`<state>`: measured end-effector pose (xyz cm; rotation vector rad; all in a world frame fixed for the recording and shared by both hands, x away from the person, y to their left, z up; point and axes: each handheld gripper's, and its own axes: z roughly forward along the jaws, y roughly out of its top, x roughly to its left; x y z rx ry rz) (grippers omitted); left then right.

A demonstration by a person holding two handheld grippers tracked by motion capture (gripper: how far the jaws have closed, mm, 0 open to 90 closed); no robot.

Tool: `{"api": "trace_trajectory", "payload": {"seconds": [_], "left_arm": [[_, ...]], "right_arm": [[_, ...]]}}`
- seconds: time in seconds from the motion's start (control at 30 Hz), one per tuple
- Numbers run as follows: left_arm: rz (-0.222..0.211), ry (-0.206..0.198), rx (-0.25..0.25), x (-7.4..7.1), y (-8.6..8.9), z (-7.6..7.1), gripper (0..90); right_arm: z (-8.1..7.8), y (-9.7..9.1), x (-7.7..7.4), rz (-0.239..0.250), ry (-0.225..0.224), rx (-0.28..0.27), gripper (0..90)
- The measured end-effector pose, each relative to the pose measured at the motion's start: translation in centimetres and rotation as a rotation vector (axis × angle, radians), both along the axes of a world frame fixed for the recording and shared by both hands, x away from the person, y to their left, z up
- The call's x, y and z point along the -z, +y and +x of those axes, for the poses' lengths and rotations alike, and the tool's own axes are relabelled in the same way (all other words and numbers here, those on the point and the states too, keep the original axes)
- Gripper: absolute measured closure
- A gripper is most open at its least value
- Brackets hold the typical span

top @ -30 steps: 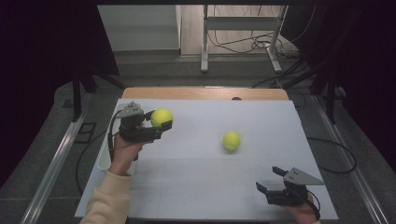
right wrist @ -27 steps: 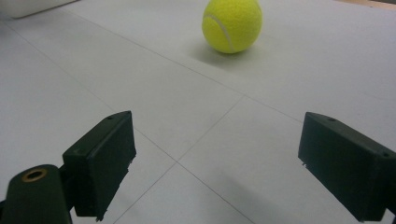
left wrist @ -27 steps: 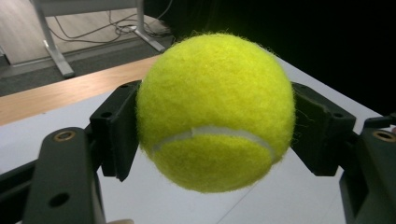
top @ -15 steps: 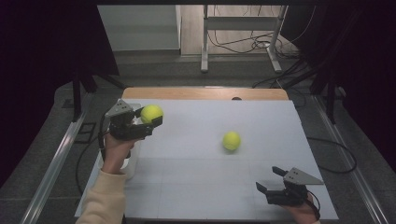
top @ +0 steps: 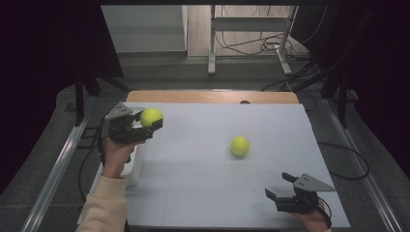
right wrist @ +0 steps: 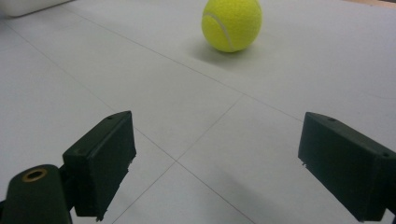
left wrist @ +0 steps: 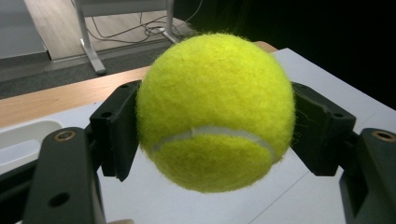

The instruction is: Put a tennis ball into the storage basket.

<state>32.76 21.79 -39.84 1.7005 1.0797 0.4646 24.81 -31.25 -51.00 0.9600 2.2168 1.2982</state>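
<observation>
Yellow tennis ball [left wrist: 215,112] clamped in left gripper [top: 145,126], lifted above table [top: 203,193] near white bin [top: 134,166] (apparently mid-carry), calling next for lowering and release; second ball [top: 240,145] mid-table ahead of idle right gripper [top: 279,186], jaws spread wide.

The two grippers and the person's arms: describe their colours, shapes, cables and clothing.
Both the left gripper and the right gripper are black, with two blocky, flat-faced jaws and a grey three-cornered plate on top. A thin black cable trails from each. A cream sleeve covers the left forearm.
</observation>
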Motion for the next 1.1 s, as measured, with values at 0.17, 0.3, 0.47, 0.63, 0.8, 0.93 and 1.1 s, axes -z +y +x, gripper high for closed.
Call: {"api": "trace_trajectory", "payload": {"seconds": [0.17,0.3,0.47,0.63,0.8,0.93,1.1], "left_arm": [[0.000,0.004,-0.021,0.0,0.6,0.0,26.5],[0.000,-0.005,-0.045,0.0,1.0,0.1,26.5],[0.021,0.003,-0.068,-0.1,1.5,0.7,26.5],[0.030,0.014,-0.083,-0.3,1.9,1.4,26.5],[0.034,0.039,-0.104,0.0,2.5,2.2,26.5],[0.045,0.053,-0.124,0.2,3.0,2.8,26.5],[0.055,0.069,-0.145,0.4,3.4,3.3,26.5]], "right_arm": [[0.0,-0.1,-0.1,0.006,-0.002,0.004,11.2],[-0.1,-0.1,-0.1,0.009,-0.003,0.004,11.2],[-0.1,-0.1,-0.1,0.007,-0.004,0.003,11.2],[-0.1,-0.1,-0.1,0.007,-0.005,0.003,11.2],[-0.2,-0.1,-0.2,0.006,-0.008,0.002,11.2],[-0.1,-0.1,-0.2,0.010,-0.008,0.000,11.2],[-0.1,-0.1,-0.2,0.009,-0.006,0.001,11.2]]}}
